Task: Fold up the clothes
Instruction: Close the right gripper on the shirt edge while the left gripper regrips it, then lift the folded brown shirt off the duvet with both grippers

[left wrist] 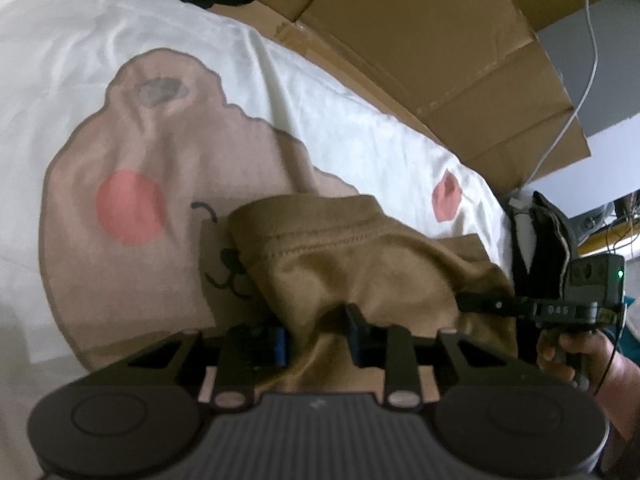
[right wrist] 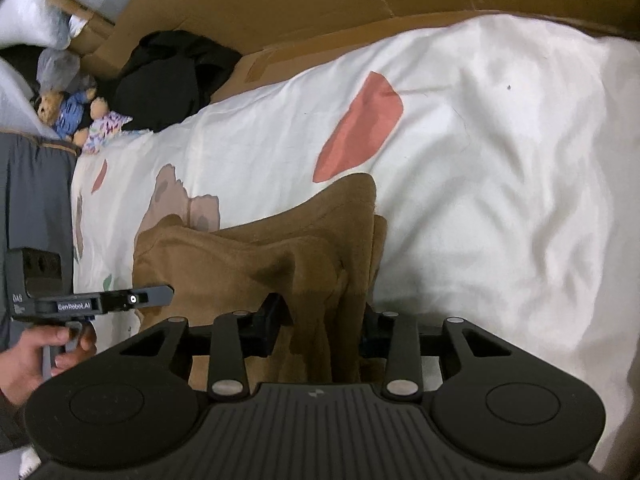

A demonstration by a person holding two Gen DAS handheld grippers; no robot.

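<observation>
Bed with cartoon-print sheet, cardboard behind. Left view: left gripper fingers pinch brown garment edge; hem stitching visible only here. Right view: right gripper fingers clamp bunched folds, garment draped on bed; teddies, black clothes seen only here. Risk: thick bunch slips, fold goes uneven.

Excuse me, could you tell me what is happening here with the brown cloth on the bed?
A person is folding a brown fabric garment over a white bedspread printed with a tan bear and pink spots, using two handheld grippers. The left gripper and the right gripper are each clamped on a bunched part of the cloth, holding it up off the bedspread. Flattened brown cardboard lies beyond the bed, and a small teddy bear in blue sits near its far corner.
</observation>
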